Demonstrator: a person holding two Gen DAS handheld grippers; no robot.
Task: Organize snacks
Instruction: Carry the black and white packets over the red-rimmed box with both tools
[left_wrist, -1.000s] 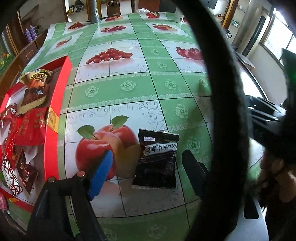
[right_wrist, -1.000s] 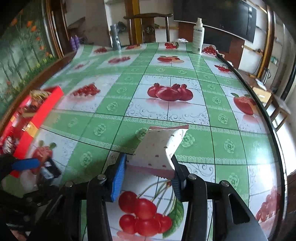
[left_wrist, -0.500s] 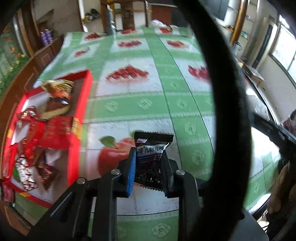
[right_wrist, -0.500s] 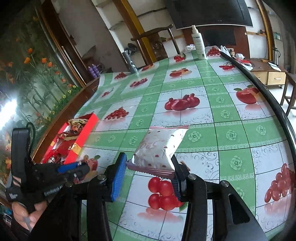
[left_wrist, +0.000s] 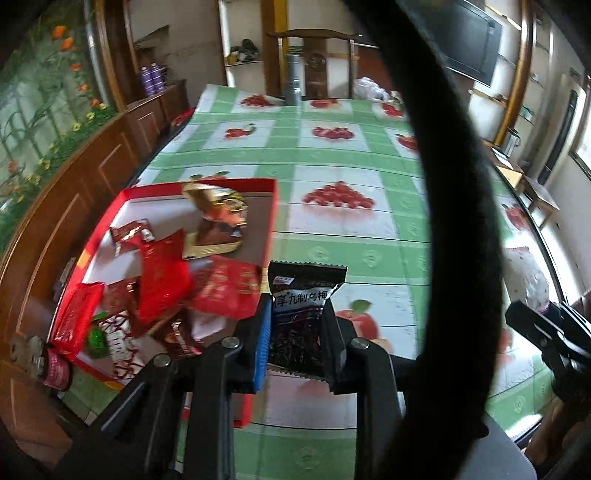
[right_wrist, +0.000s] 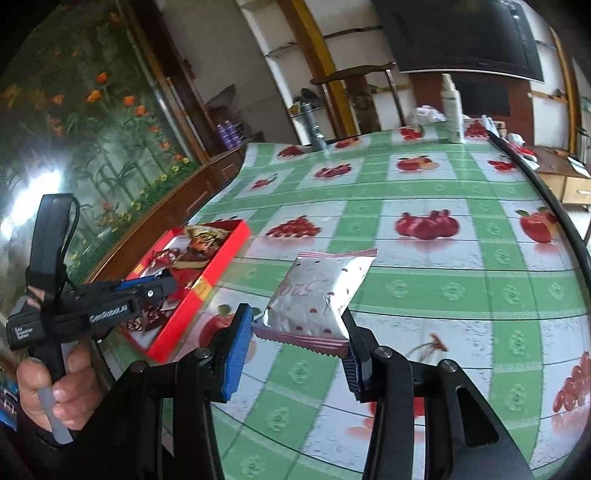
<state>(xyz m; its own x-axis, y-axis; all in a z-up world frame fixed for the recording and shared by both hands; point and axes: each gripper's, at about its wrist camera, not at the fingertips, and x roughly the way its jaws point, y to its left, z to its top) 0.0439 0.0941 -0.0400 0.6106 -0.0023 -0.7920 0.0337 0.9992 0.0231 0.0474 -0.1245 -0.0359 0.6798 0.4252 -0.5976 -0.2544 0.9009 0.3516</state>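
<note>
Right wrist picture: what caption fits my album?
Right tongs grip a white spotted snack packet above the fruit-print tablecloth.

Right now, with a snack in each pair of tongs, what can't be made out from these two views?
- Left wrist view: a black strap hides a band of the tablecloth; the white packet is only partly visible beyond it.
- Right wrist view: the left tongs hide part of the red box; the black packet isn't visible.
- Both: box wrappers' print too small.

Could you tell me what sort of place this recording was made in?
Probably a home dining or living room: a table under a fruit-print tablecloth, a wooden chair behind it, and a wall-mounted television.
</note>
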